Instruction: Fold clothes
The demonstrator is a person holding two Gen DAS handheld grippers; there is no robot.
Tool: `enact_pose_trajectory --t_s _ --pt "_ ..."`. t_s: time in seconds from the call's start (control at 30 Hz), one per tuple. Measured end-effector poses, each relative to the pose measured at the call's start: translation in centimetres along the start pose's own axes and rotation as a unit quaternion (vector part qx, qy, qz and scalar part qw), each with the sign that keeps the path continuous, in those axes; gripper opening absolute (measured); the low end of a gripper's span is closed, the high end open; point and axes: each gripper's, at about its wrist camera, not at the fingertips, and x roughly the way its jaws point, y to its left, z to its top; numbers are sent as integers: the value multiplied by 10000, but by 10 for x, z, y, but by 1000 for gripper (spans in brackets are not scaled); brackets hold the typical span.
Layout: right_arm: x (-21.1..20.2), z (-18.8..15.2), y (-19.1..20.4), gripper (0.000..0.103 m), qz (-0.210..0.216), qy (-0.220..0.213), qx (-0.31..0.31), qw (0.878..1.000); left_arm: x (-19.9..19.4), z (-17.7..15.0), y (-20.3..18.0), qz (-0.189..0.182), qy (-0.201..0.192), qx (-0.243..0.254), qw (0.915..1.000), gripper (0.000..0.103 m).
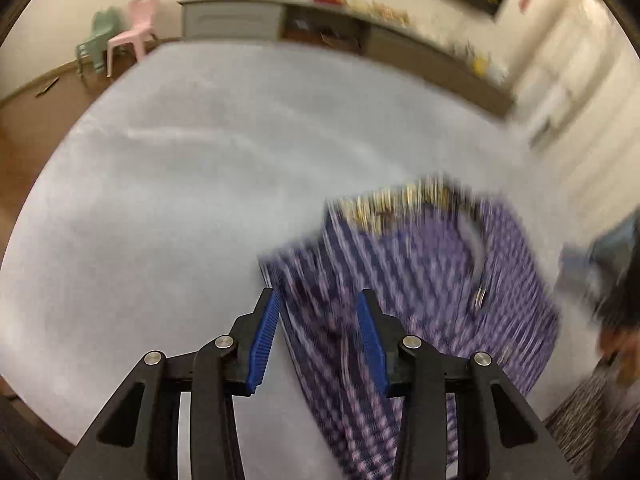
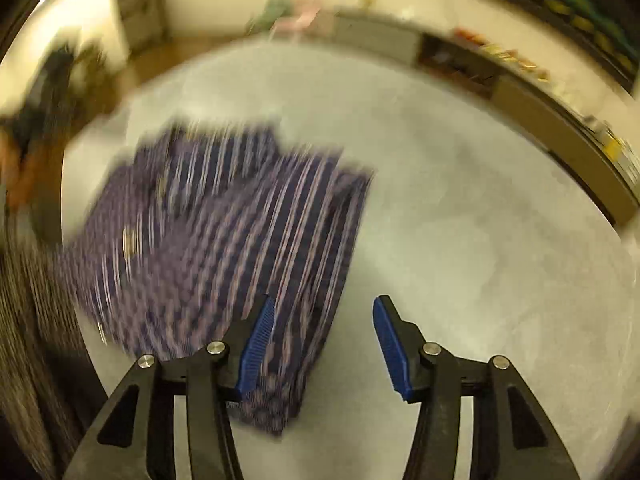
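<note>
A purple and navy checked shirt (image 1: 432, 280) lies partly folded on a grey table (image 1: 200, 200), blurred by motion. My left gripper (image 1: 318, 312) is open, its blue pads apart above the shirt's left edge, with cloth showing between them. In the right wrist view the shirt (image 2: 224, 240) lies to the left on the grey table (image 2: 460, 220). My right gripper (image 2: 324, 316) is open above the shirt's right edge, its left pad (image 2: 256, 344) over the cloth, its right pad over bare table. Whether either touches the cloth I cannot tell.
A pink chair (image 1: 134, 28) and a green chair (image 1: 96, 36) stand beyond the table's far left. A low cabinet (image 1: 320, 28) with small items runs along the back wall. A person's clothing (image 1: 600, 400) is at the near right edge.
</note>
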Motion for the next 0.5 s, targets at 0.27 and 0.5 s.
enact_pose_trajectory --t_s 0.27,0.5 --pt "48 37 49 54 426 120 -456 9980 25 -21 22 -355 159 -854 9956 21" --pt "63 27 23 62 211 897 -233 9955 -5 -37 63 -240 -411 -1807 9824 20"
